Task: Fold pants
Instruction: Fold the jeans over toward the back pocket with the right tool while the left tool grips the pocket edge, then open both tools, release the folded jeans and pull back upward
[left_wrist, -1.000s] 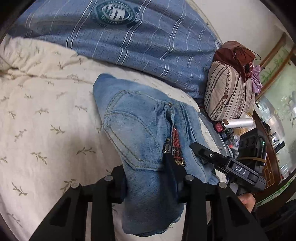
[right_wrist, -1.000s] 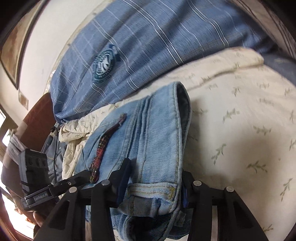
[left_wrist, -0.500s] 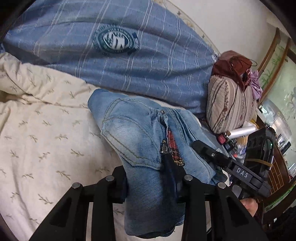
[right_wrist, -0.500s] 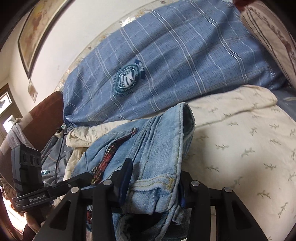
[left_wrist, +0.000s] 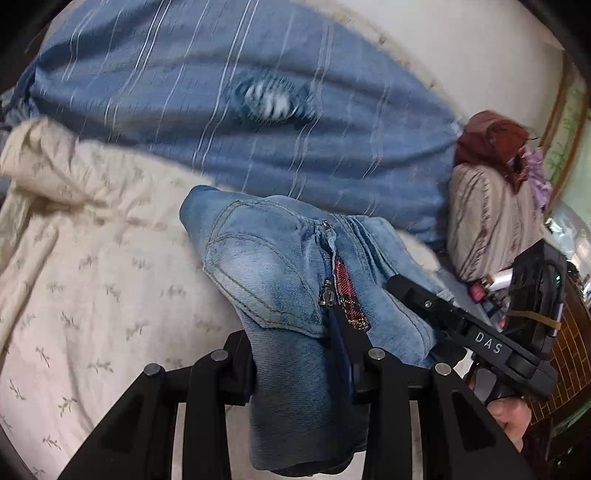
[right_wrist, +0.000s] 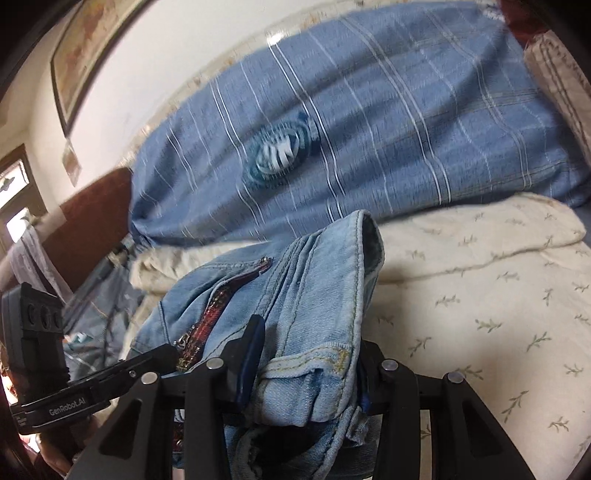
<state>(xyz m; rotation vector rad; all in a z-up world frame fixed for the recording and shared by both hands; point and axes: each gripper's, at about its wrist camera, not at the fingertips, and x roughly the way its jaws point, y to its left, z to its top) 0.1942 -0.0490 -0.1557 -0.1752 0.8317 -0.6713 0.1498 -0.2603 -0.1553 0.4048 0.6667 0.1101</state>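
Both grippers are clamped on the light-blue washed denim pants (left_wrist: 266, 273): left gripper (left_wrist: 303, 373) pinches the bunched fabric below the back pocket (left_wrist: 258, 269), right gripper (right_wrist: 306, 373) bites the thick stitched waistband hem (right_wrist: 314, 363). Pants hang lifted between the two tools, above the cream leaf-print bedsheet (left_wrist: 81, 280), in front of the blue striped pillow (left_wrist: 258, 110). Denim looks heavy for cloth, soft but with stiff seams; it droops under its own weight and won't slip easily. Red plaid lining (left_wrist: 345, 291) and metal zipper pull (left_wrist: 327, 295) show at the open fly. Best grip points, in my view: waistband and seam ridges, several layers thick. Thin single layers would likely pull out.
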